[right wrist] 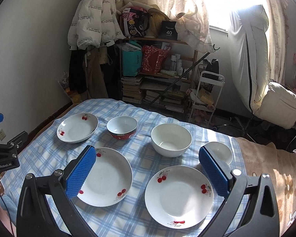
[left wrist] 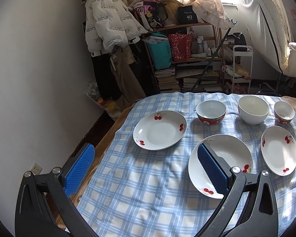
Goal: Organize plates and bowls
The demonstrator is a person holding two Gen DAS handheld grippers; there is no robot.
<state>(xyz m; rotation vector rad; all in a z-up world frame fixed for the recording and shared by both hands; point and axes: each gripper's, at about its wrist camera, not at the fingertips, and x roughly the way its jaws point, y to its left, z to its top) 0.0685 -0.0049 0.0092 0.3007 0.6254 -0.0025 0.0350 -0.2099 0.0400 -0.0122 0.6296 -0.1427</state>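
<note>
Hovering both tools over the checked cloth (right wrist: 140,213), nothing gripped. Left tool (left wrist: 146,169) spread wide, empty; right tool (right wrist: 148,169) the same.

Layout: three cherry plates and three bowls, all separate, none stacked yet.
- Under my right tool: near plate (right wrist: 178,196), between the pads.
- Under its left pad: middle plate (right wrist: 105,176). Same plate sits under the left tool's right pad.
- Ahead of the left tool: far plate (left wrist: 159,130), then the red bowl (left wrist: 211,113).
- Ahead of the right tool: white bowl (right wrist: 171,142). Small bowl (right wrist: 220,152) is partly hidden behind my right pad.

Risks, as I judge them:
- Surface looks soft and quilted, more bed than worktop, so a plate could tip when I press one rim.
- Glazed rims with shallow slope: the pinch may slip.
- Both tools share the middle plate's space, so they could collide.
- Small bowl is near the cloth edge; a nudge could push it off.
</note>
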